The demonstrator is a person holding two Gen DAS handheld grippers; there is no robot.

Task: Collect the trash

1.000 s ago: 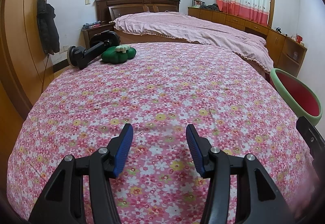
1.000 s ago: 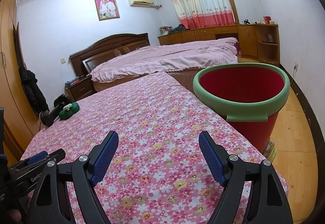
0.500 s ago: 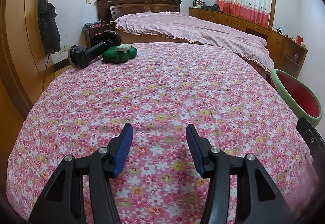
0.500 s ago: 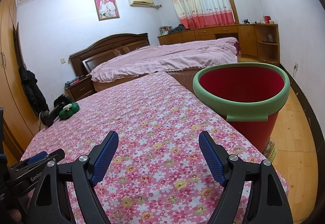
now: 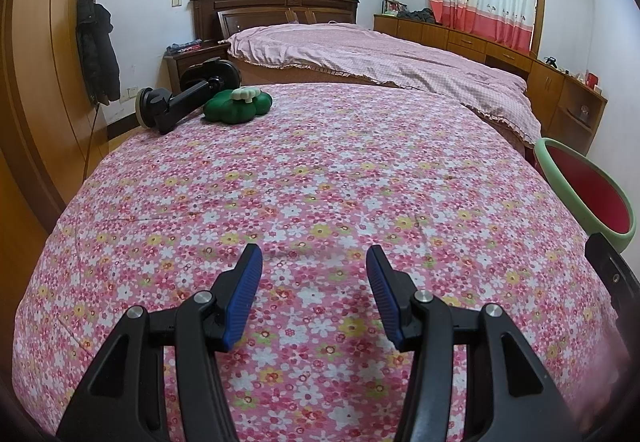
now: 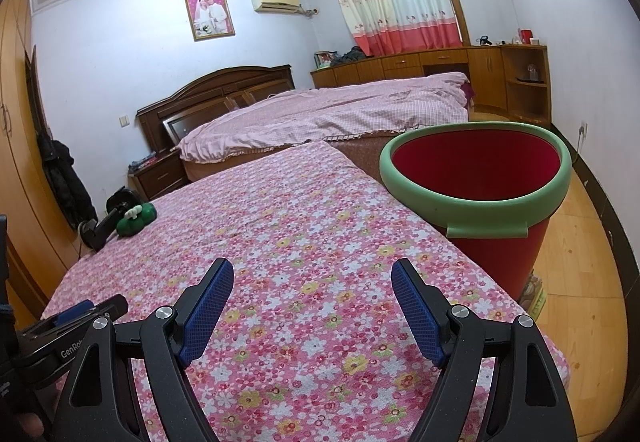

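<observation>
Left wrist view, items by descending size, placed against your tongs:

1. Flowered bedspread — lying under and ahead of both tools, carrying everything else listed.
2. Red bin with green rim — standing just right of your right gripper, off the cloth's edge; in the left view it is sitting far to the right of your left gripper.
3. Black clamp-like device — lying far ahead and to the left of the left tongs, touching item 4.
4. Green plush piece with a pale top — resting far ahead, left of centre, well apart from both tools. You are probably treating items 3 and 4 as the trash; nothing else loose is showing.
5. Tongs — both pairs are standing spread wide, holding nothing, hovering low over the near cloth.

Hazards, as judged: you are risking pinching the bedspread along with the plush if you are closing low; the plush and device are touching, so one may be dragging the other; a long carry to the bin is inviting a drop.
</observation>
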